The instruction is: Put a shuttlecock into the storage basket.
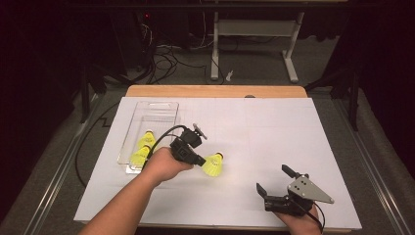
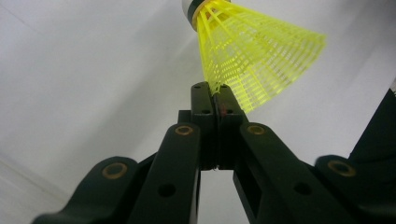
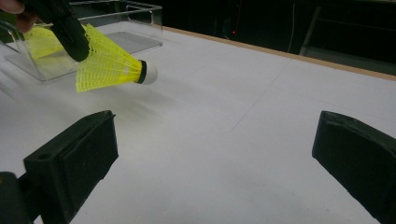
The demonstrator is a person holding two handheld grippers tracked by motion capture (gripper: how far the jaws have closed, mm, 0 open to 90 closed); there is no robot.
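A yellow shuttlecock (image 1: 214,164) (image 2: 252,56) (image 3: 108,62) with a white cork tip hangs just above the white table sheet near the middle. My left gripper (image 1: 200,160) (image 2: 215,95) is shut on the rim of its skirt. Two more yellow shuttlecocks (image 1: 141,148) lie inside a clear plastic tray (image 1: 161,110) at the left. My right gripper (image 1: 274,178) (image 3: 215,149) stands open near the front right edge, with nothing between its jaws.
The white sheet (image 1: 274,132) covers a wooden table whose far edge (image 1: 215,91) shows. A black cable (image 1: 161,134) trails from the left gripper over the tray. Beyond the table are dark floor, cables and a white desk frame (image 1: 254,29).
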